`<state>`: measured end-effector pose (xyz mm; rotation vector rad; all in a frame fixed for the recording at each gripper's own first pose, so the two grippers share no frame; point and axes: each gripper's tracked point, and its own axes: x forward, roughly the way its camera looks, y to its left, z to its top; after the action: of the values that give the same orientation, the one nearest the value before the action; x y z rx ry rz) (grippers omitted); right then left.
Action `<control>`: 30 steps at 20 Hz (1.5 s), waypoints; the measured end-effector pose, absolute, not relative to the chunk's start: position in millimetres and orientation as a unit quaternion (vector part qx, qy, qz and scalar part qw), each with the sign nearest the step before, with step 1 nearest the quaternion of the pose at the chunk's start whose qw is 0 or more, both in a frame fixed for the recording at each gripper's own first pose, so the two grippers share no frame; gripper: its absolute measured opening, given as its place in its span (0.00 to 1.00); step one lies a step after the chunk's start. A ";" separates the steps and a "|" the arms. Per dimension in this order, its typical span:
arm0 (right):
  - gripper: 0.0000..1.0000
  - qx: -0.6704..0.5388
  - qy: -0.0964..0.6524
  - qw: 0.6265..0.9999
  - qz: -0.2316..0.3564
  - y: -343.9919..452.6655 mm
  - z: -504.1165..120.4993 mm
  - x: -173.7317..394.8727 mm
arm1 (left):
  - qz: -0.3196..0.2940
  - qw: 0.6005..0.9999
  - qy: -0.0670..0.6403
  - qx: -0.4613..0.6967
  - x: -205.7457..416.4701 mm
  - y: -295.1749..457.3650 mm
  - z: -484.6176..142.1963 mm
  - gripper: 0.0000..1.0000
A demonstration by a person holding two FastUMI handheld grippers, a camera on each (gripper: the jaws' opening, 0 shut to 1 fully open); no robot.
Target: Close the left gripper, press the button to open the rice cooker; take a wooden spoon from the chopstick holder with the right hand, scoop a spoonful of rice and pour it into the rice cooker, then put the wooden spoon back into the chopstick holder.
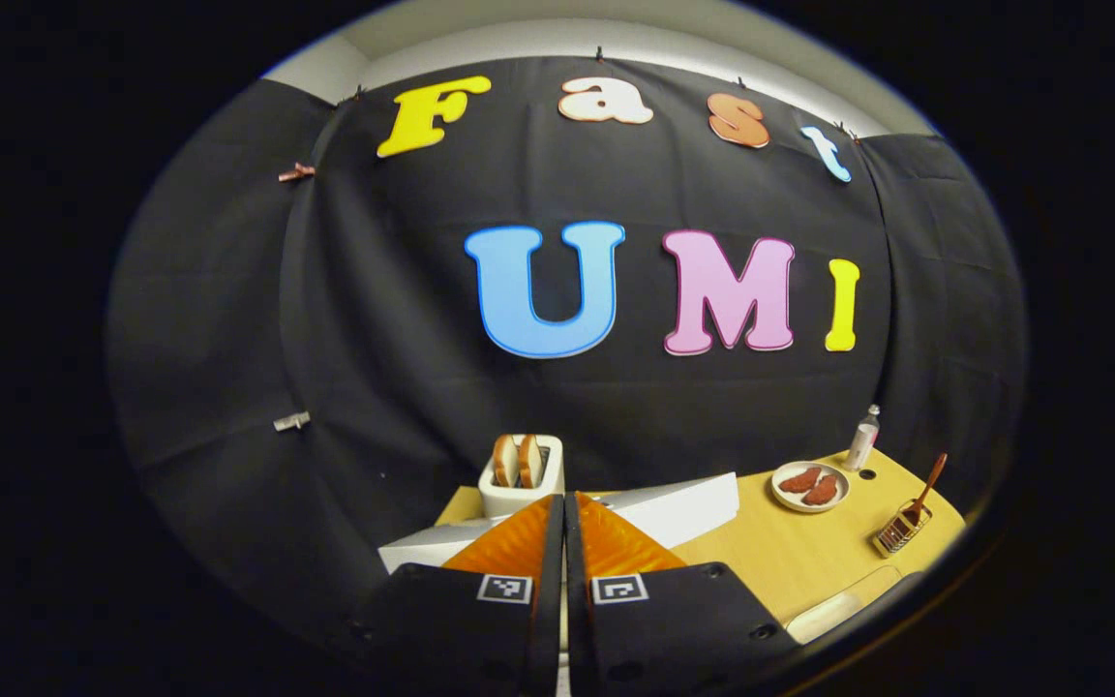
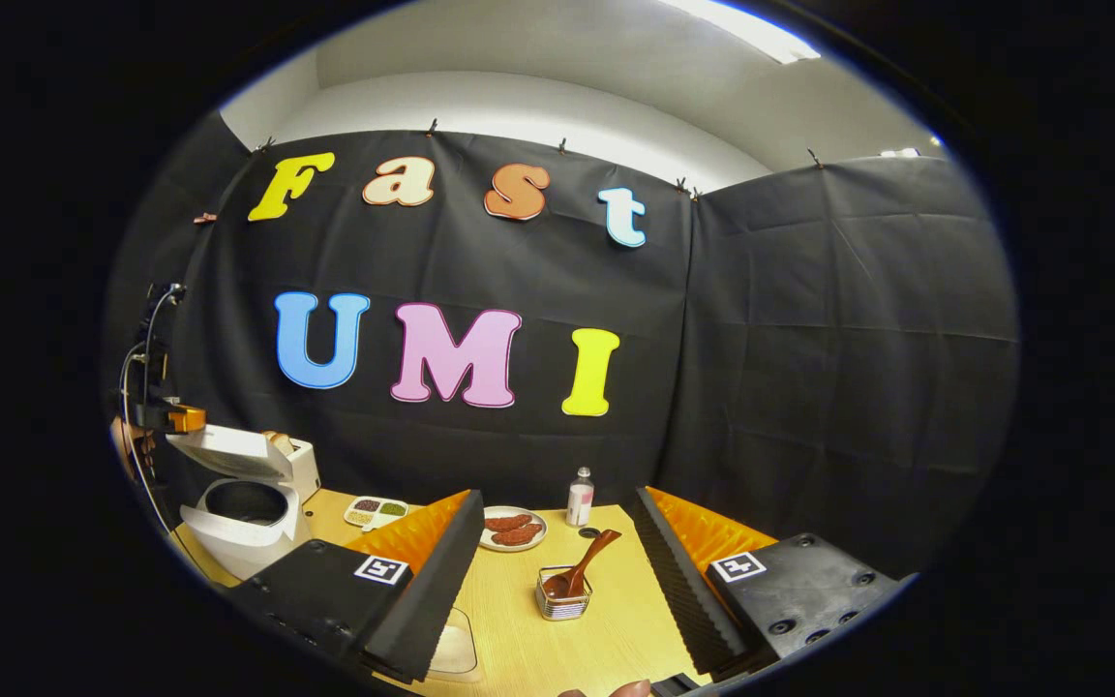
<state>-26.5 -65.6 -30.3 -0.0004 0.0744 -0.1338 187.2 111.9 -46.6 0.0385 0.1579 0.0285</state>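
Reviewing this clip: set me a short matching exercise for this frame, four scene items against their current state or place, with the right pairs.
Items:
1. rice cooker
2. wooden spoon
3. left gripper
4. right gripper

States:
A. jaws wide apart
B. lid raised
C. jaws together
D. standing in the chopstick holder

Pairs: 1-B, 2-D, 3-C, 4-A
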 end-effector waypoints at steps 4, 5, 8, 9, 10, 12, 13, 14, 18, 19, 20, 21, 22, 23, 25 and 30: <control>0.97 0.004 0.040 0.997 -0.063 -69.0 -31.2 -30.5 | 0.011 0.999 0.039 0.034 170.8 106.9 -21.5 0.71; 0.97 0.006 0.042 0.997 -0.061 -70.0 -32.9 -30.9 | 0.017 0.999 0.035 0.037 164.7 109.4 -16.2 1.00; 0.98 0.009 0.050 0.997 -0.054 -72.9 -40.1 -32.5 | 0.020 0.999 0.033 0.032 147.9 102.2 -12.5 0.96; 0.98 0.007 0.055 0.997 -0.050 -74.9 -44.2 -31.9 | 0.019 0.999 0.033 0.024 141.0 97.7 -11.7 0.96; 0.97 0.008 0.058 0.997 -0.046 -76.9 -48.4 -31.2 | 0.021 0.999 0.032 0.015 133.8 93.3 -11.3 0.96; 0.98 0.015 0.065 0.997 -0.033 -81.8 -57.8 -24.6 | 0.026 0.999 0.033 0.000 117.1 88.0 -12.7 0.97; 0.98 0.019 0.072 0.997 -0.027 -84.6 -65.2 -20.5 | 0.028 0.999 0.034 -0.004 109.4 84.1 -15.7 0.97; 0.97 0.020 0.080 0.996 -0.022 -89.2 -76.2 -15.9 | 0.031 0.999 0.036 -0.007 102.7 80.1 -18.0 0.96; 0.98 0.036 0.126 0.991 -0.010 -111.2 -123.5 10.7 | 0.041 0.998 0.047 -0.015 75.5 59.5 -30.2 0.97; 0.98 0.041 0.135 0.990 -0.007 -116.8 -137.0 19.4 | 0.045 0.998 0.047 -0.017 69.7 53.6 -32.1 0.97; 0.98 0.046 0.144 0.989 -0.005 -122.1 -149.0 27.4 | 0.050 0.998 0.045 -0.018 64.7 48.0 -32.2 0.97; 0.98 0.054 0.151 0.987 0.000 -125.2 -160.4 35.6 | 0.054 0.997 0.043 -0.018 59.5 41.7 -34.1 0.97; 0.98 0.064 0.159 0.985 0.003 -129.3 -172.1 45.8 | 0.056 0.997 0.043 -0.018 55.7 35.4 -35.1 0.96; 0.98 0.075 0.167 0.983 0.007 -132.5 -184.4 55.5 | 0.057 0.997 0.045 -0.018 52.0 27.1 -39.3 0.97; 0.98 0.091 0.183 0.979 0.019 -136.5 -209.4 77.7 | 0.059 0.997 0.050 -0.019 46.5 13.9 -46.2 0.97; 0.89 0.125 0.228 0.964 0.056 -138.8 -272.4 125.9 | 0.069 0.995 0.075 -0.021 43.9 -14.9 -73.4 0.97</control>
<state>125.9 -138.8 -272.4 0.2521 0.4624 0.1129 43.9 -14.9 -73.4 -0.0425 0.1503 0.1392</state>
